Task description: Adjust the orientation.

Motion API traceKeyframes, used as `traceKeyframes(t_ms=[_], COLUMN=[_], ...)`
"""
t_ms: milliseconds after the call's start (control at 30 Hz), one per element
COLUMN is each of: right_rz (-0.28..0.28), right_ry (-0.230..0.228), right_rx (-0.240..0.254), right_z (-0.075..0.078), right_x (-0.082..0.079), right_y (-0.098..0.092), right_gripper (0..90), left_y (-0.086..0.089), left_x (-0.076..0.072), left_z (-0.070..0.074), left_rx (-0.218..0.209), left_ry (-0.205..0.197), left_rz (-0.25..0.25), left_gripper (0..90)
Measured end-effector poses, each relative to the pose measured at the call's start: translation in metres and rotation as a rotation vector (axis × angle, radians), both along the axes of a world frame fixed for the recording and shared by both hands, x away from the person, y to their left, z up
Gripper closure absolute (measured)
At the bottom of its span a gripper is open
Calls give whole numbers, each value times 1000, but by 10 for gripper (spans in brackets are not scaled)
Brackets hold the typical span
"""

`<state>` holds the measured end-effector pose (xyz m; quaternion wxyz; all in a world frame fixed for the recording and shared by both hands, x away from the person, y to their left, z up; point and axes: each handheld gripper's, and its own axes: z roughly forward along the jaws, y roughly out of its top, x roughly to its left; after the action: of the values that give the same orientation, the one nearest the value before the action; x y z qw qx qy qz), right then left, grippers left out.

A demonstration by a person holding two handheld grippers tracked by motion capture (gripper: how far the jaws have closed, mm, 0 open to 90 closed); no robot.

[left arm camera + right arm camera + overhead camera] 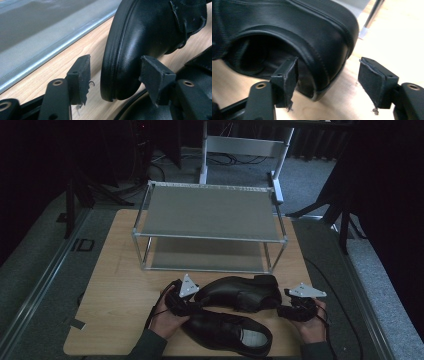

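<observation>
A black shoe (239,292) lies crosswise on the table (120,270) before the rack (210,212); the left gripper (186,301) straddles its toe, the right gripper (286,306) its heel, both spread, neither pinching.

Looks like a lab or recording studio setup, not a home: black curtains (395,195) all around, grey carpet (310,175), cables (165,167) on the floor at the far side, and a metal frame (240,145) behind the table (120,270).

Dark sleeves; black two-jaw left gripper (186,304) and right gripper (289,306), grey three-cornered top plates, brass-ringed screw holes
</observation>
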<state>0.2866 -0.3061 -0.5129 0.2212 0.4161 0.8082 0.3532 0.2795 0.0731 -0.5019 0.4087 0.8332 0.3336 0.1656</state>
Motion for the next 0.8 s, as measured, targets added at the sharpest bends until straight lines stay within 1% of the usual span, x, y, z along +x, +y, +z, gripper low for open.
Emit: traceKeyframes(t_ms=[67,133,200,267,333,400,467,533,633,667,733,800], right_rz=[-4,-12,-22,-40,-67,-82,-106,-121,-127,-129,-141,-153], right_ry=[-10,-26,-26,-29,-44,-84,-113,-125,-112,-102,-97,-90], right_rx=[-4,-10,-4,-4,-41,-90,-131,-145,-133,-128,-131,-126], right_z=[2,4,5,5,6,8,10,13,18,20,22,27], right_x=[4,8,13,16,17,16,15,14,12,11,8,4], right_y=[2,5,8,11,16,22,28,32,33,32,32,30], right_gripper=[381,439,520,595,631,672,701,713,714,715,720,731], left_y=[1,1,1,1,1,1,1,0,-4,-4,-5,-8], left_x=[2,3,4,6,8,10,11,13,16,18,20,23], left_z=[0,1,2,3,4,4,4,3,0,0,-1,-2], left_rx=[-7,-16,-22,-24,-27,-27,-24,-11,14,10,-5,-3], left_ry=[4,-6,-18,-21,-19,-23,-29,-24,-26,-22,-12,-4], left_rz=[-1,12,32,45,51,56,69,78,94,93,89,87], left_gripper=[442,449,486,512,514,512,511,508,475,468,470,474])
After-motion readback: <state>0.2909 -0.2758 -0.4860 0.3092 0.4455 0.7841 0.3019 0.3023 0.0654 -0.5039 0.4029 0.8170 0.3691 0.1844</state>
